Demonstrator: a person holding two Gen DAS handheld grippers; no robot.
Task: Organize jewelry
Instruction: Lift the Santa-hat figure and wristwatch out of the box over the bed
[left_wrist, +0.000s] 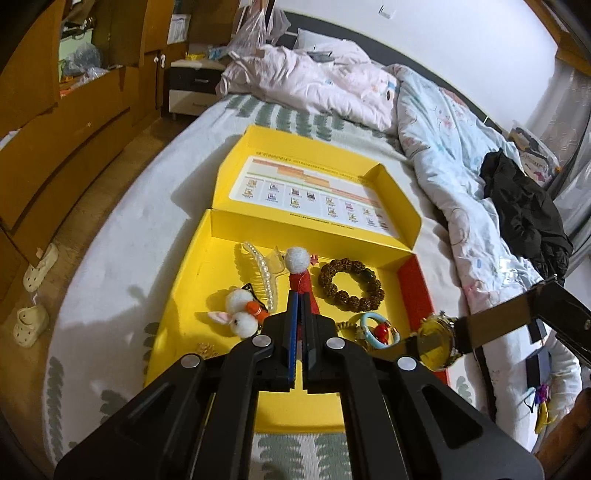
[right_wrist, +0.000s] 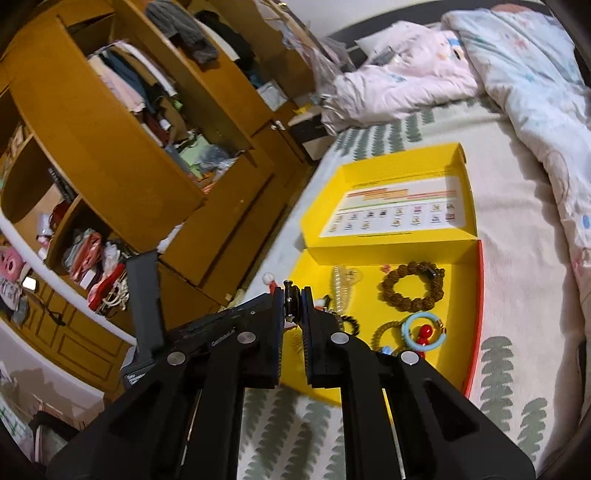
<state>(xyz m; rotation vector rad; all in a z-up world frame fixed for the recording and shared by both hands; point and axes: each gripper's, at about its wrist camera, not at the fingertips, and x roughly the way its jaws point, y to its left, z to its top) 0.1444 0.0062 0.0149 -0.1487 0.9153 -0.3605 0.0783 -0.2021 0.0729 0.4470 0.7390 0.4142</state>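
Observation:
An open yellow box (left_wrist: 192, 291) lies on the bed. In it are a pearl hair claw (left_wrist: 264, 271), a brown bead bracelet (left_wrist: 351, 282), a blue ring bracelet with red beads (left_wrist: 380, 330) and a white pom-pom hair tie (left_wrist: 242, 310). My left gripper (left_wrist: 300, 295) is shut on a red hat-shaped clip with a white pom-pom (left_wrist: 297, 260), held above the box. My right gripper (right_wrist: 294, 291) is shut on a gold-faced wristwatch (right_wrist: 291, 306), seen edge-on between its pads. In the left wrist view the watch (left_wrist: 436, 341) hangs over the box's right side.
The box lid (left_wrist: 317, 184) lies folded back behind the tray. Crumpled quilts (left_wrist: 443, 122) and a black garment (left_wrist: 524, 214) cover the far and right side of the bed. An open wooden wardrobe (right_wrist: 110, 122) stands left of the bed, with slippers (left_wrist: 37, 269) on the floor.

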